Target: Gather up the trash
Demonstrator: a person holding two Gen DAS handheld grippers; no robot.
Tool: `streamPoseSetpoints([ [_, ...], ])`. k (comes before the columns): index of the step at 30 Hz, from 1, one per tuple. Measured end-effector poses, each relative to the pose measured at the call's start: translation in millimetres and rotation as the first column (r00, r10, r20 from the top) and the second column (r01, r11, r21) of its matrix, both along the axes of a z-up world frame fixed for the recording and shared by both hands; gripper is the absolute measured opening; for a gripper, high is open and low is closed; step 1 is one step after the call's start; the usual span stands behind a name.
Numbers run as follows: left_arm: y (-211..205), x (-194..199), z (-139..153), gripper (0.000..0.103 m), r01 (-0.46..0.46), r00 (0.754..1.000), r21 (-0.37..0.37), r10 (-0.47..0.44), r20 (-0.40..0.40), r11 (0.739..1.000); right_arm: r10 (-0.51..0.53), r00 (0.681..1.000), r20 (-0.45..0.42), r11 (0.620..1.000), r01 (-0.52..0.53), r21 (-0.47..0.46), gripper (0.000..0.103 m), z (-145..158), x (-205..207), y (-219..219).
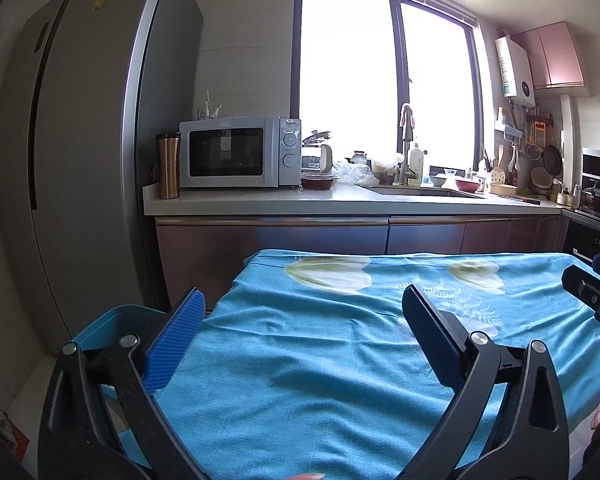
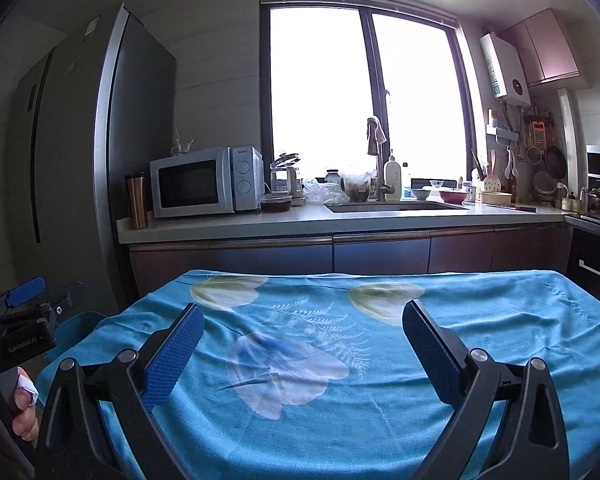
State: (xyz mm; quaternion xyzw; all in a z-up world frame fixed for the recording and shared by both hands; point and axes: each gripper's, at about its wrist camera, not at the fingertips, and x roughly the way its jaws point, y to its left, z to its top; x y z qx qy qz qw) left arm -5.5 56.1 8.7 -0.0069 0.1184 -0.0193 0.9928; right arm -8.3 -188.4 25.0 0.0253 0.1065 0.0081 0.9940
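Both the left gripper (image 1: 304, 336) and the right gripper (image 2: 303, 344) are held spread wide and empty above the blue floral tablecloth (image 1: 340, 360). A blue bin (image 1: 112, 320) is seen just beside the tablecloth's left edge. No trash can be made out.

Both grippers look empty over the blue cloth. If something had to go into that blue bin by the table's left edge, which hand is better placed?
Probably left: the left gripper, open, hangs right beside the blue plastic bin; the right gripper, open, hangs further away over the blue floral tablecloth.
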Motion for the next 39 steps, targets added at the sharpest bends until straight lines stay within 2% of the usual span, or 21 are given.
streamPoseSetpoints([
  [39, -1.2, -0.8, 3.7, 0.097, -0.008, 1.000, 0.021, 0.007, 0.015, 1.000, -0.012, 1.000, -0.007, 1.000, 0.012, 0.023, 0.096, -1.5, -1.7, -11.1],
])
